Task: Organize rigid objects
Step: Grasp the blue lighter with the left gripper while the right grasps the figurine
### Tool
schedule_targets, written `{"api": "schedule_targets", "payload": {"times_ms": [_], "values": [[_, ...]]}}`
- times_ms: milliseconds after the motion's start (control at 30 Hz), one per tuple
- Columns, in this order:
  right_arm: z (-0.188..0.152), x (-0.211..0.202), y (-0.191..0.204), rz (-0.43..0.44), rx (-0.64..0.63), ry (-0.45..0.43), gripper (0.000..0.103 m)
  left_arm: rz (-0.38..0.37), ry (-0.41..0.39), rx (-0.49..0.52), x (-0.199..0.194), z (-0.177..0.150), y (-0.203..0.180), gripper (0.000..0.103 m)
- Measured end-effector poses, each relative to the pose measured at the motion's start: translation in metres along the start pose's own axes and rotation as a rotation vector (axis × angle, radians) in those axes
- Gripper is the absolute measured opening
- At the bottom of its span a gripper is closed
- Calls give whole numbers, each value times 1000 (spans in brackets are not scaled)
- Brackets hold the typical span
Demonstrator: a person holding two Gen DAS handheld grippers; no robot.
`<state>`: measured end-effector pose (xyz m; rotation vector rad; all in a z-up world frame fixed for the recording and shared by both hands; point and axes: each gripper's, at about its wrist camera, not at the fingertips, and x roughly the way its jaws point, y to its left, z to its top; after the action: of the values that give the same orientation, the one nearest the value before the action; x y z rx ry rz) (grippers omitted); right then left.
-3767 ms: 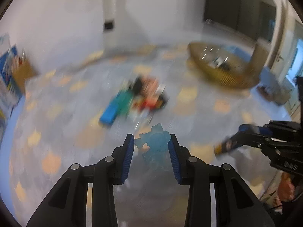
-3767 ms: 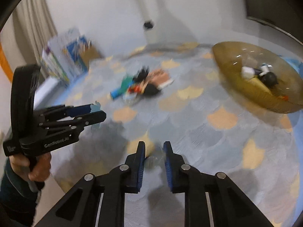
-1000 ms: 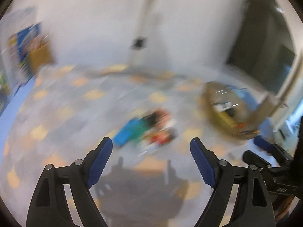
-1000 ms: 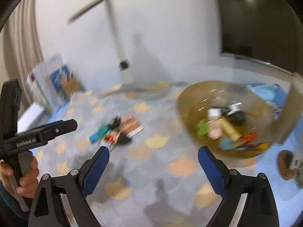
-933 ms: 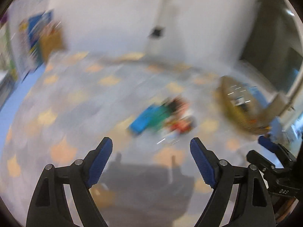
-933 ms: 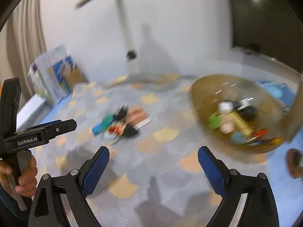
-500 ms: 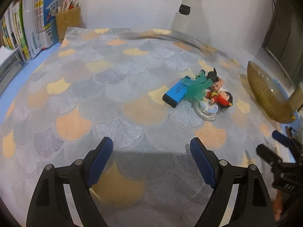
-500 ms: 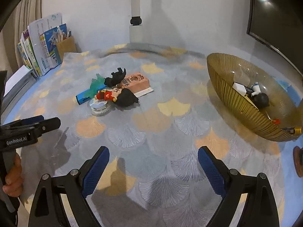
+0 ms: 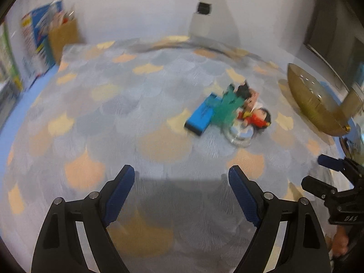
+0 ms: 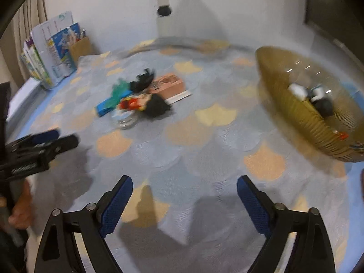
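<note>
A small pile of toys lies on the patterned cloth: a blue box (image 9: 201, 116), a green figure (image 9: 227, 109), a red doll with black hair (image 9: 258, 117), a clear round lid (image 9: 240, 134), a black figure (image 10: 143, 80) and a pink box (image 10: 169, 86). The pile also shows in the right wrist view, with the doll (image 10: 145, 104) at its front. A gold ribbed bowl (image 10: 293, 104) with several items stands at the right. My left gripper (image 9: 182, 193) is open and empty, well short of the pile. My right gripper (image 10: 184, 199) is open and empty.
Books and a brown pen holder (image 10: 79, 45) stand at the back left by the wall. A white post (image 10: 162, 2) rises at the back. The gold bowl (image 9: 311, 100) sits at the right edge of the left wrist view. The cloth (image 9: 113, 118) covers the table.
Both grippers held a toy 3.8 s ago and now are wide open and empty. Over the last second both views swung around the table and remain slightly blurred.
</note>
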<state>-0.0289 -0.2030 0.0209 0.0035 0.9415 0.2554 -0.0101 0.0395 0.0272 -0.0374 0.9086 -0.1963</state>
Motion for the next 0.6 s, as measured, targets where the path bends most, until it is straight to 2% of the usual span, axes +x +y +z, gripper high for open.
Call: {"api": "schedule_targets", "payload": {"times_ms": [33,167,200,233,333,367,467,600], "values": [[6,-2,1,25,3,7,82,-5,-4,31,0,7,-1,83],[39,-6,9,69,-33,-2,81,-57,47,134,21,34,-2,82],[49,-3,12,77,-60,-2,81,-62,60,160,28,38,-4,79],[56,3,16,85,-88,13,81,-62,69,178,34,41,-4,68],[72,29,23,78,-153,63,78,-90,99,180,51,50,-2,64],[75,36,24,80,-165,65,77,-103,110,171,58,53,0,58],[82,58,26,106,-209,76,74,-128,96,202,64,58,-3,56],[89,74,25,164,-229,80,71,-117,87,263,68,59,-14,55]]}}
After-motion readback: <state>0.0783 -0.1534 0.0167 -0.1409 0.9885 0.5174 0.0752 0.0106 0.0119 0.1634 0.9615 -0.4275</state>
